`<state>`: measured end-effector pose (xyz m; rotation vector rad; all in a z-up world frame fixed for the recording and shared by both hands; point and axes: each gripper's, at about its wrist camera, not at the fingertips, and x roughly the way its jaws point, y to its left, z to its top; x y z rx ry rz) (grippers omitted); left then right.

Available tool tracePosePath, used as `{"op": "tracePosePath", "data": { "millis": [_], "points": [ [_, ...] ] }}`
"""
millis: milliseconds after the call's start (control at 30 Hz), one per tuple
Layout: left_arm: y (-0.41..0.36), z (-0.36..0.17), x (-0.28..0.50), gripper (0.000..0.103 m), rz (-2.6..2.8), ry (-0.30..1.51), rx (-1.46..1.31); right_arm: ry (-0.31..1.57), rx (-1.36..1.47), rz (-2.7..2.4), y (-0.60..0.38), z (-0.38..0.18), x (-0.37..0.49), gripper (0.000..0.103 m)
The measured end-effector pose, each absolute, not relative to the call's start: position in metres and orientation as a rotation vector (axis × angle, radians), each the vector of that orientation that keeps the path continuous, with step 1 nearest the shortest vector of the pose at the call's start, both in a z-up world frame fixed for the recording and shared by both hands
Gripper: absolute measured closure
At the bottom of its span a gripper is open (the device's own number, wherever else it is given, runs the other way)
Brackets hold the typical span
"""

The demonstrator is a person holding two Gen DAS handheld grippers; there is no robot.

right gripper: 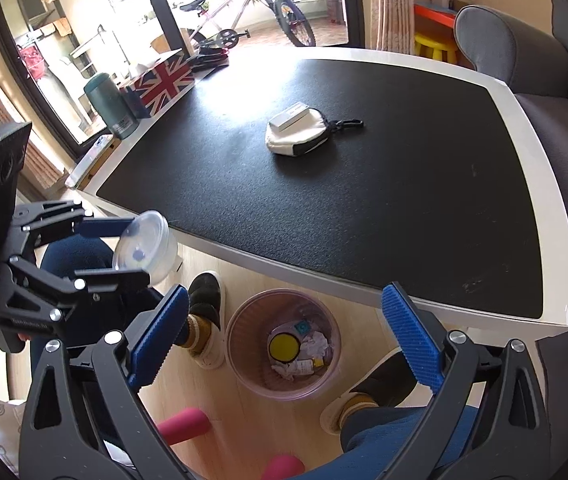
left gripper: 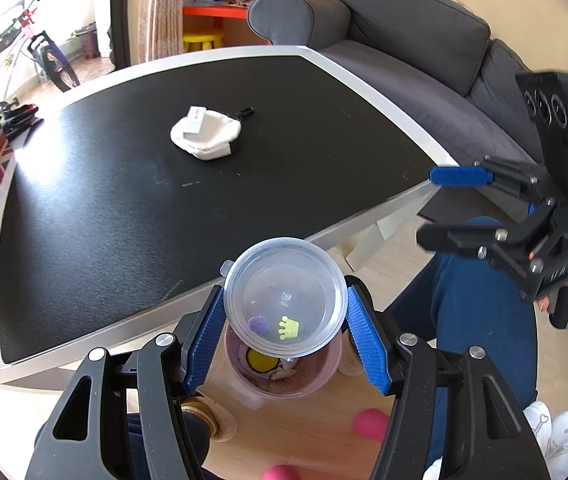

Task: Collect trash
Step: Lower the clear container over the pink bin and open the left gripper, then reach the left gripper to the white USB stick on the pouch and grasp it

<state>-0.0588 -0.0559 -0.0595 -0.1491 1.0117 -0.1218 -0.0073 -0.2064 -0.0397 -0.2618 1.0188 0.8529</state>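
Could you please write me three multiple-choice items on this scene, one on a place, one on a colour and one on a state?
1. Where does the white pouch lie?
A. on the black table top
B. in the bin
C. on the sofa

2. What colour is the round disc in the bin?
A. green
B. yellow
C. red

3. How do the jaws of the right gripper stand?
A. shut on the tub
B. shut on paper
C. open, holding nothing

Answers:
1. A: the pouch rests mid-table, far from the bin.
2. B: the disc among the crumpled paper is yellow.
3. C: only floor and bin show between the wide jaws; the clear tub sits in the left gripper.
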Motion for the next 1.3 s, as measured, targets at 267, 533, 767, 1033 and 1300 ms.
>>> {"op": "tracePosePath", "data": {
  "millis": [267, 533, 767, 1033, 1300],
  "points": [
    [-0.067, -0.062, -0.058, 0.011, -0.17, 0.994, -0.151, 1.005, -0.237, 0.832, -0.215, -0.035, -0.001, 0.008],
    [-0.058, -0.063, -0.055, 0.008, -0.123, 0.997, -0.173, 1.005, -0.23, 0.827, -0.218, -0.036, 0.0, 0.008],
    [-0.054, -0.063, -0.056, 0.008, -0.108, 1.002, -0.181, 1.01, -0.229, 0.832, -0.216, -0.038, -0.001, 0.007],
    [-0.048, -0.061, -0.057, 0.008, -0.09, 0.995, -0.192, 1.011, -0.233, 0.834, -0.214, -0.038, -0.001, 0.007],
    [-0.036, -0.056, -0.052, 0.008, -0.07, 0.98, -0.199, 1.002, -0.227, 0.834, -0.209, -0.035, 0.006, 0.007]
  ]
}}
